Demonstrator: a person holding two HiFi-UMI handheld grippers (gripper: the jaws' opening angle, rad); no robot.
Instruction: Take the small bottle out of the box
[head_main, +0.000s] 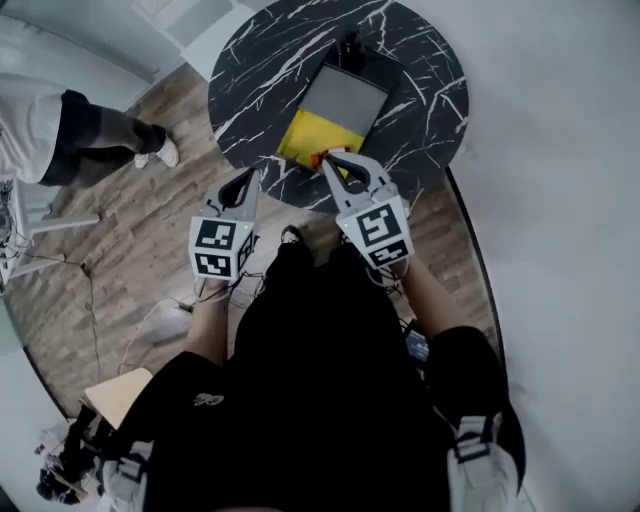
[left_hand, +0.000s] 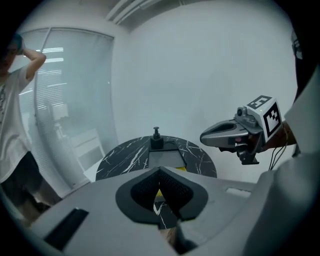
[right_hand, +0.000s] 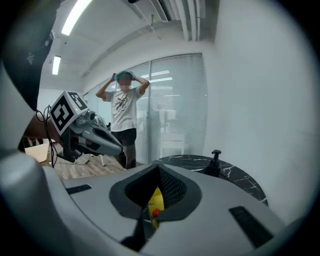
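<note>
Now the left tongs (head_main: 252, 177) and right tongs (head_main: 328, 158) are both squeezed together, holding nothing. The box (head_main: 345, 100) sits on the bench (head_main: 250, 70); a tiny red bit (head_main: 317, 159) shows at its yellow end.

1. A plain white wall (head_main: 560, 150) runs along the right side of the room and behind the table.
2. The grey-brown wood-plank floor (head_main: 130, 205) spreads out to the left.
3. A round tabletop of black marble with white veins (head_main: 250, 70) stands close to the wall.
4. Tall glass panels with horizontal blinds (right_hand: 175, 100) close off the far side.
5. Long bright strip lights (right_hand: 75, 16) glow on the white ceiling.
6. A person in a white T-shirt and dark shorts (right_hand: 123, 112) stands by the glass, hands raised to the head.
</note>
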